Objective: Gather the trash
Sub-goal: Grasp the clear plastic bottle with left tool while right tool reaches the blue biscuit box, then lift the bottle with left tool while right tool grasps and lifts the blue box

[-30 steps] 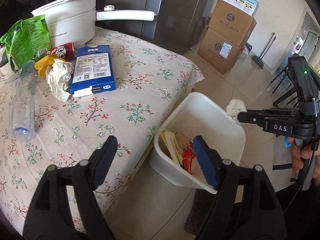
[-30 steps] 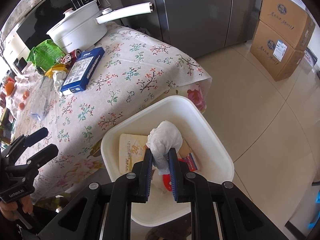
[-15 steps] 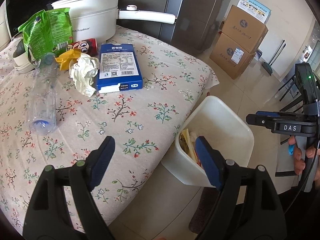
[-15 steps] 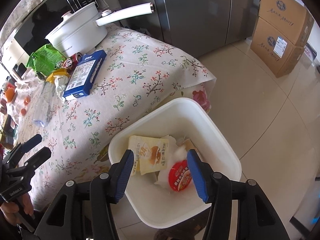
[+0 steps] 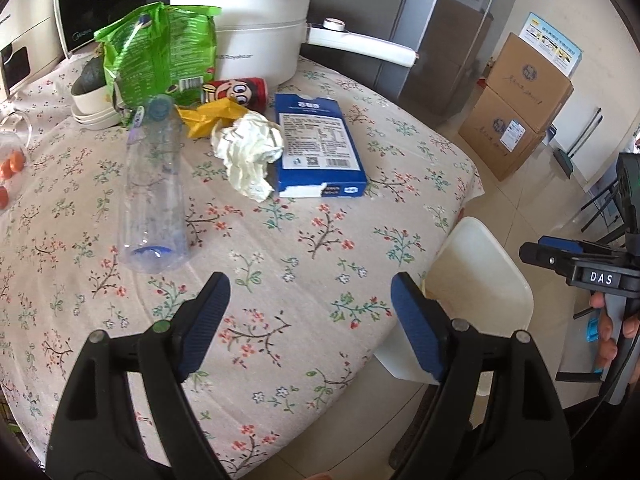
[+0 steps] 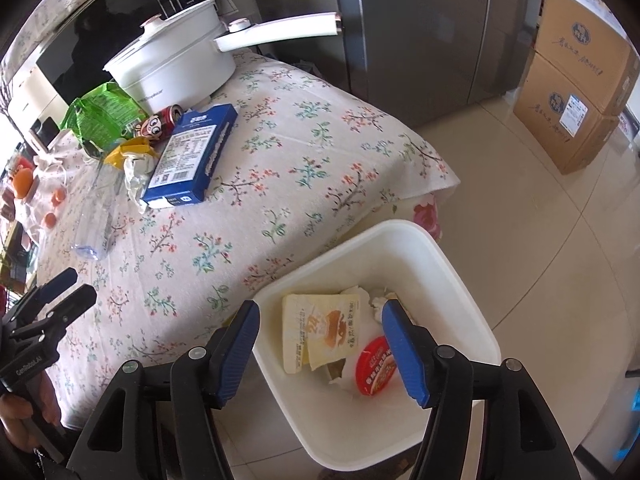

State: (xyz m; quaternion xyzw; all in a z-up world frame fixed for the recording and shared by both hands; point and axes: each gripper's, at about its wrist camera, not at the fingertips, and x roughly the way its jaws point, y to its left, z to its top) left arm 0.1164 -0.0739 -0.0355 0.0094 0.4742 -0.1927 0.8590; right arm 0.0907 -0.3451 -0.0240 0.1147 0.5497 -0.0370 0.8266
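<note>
The trash on the table is a small heap: a crumpled white tissue (image 5: 250, 152) lies far ahead of the left gripper (image 5: 308, 312), a little left of the middle line between its jaws, and it touches the long side of a blue box (image 5: 318, 146). A yellow wrapper (image 5: 208, 118) and a red can (image 5: 240, 90) are just behind the tissue, and a green bag (image 5: 160, 56) stands behind them. An empty clear bottle (image 5: 154, 200) lies on its side ahead of the left jaw, nearer than the tissue. The left gripper has its jaws wide apart and holds nothing, above the flowered tablecloth (image 5: 320, 248).

The white bin (image 6: 440, 252) stands on the floor against the table edge, under the right gripper (image 6: 320, 336). This gripper is also spread wide and empty. Between its jaws, down in the bin, a pale yellow packet (image 6: 320, 332) is seen, and a red lid (image 6: 376, 366) lies beside the right jaw
</note>
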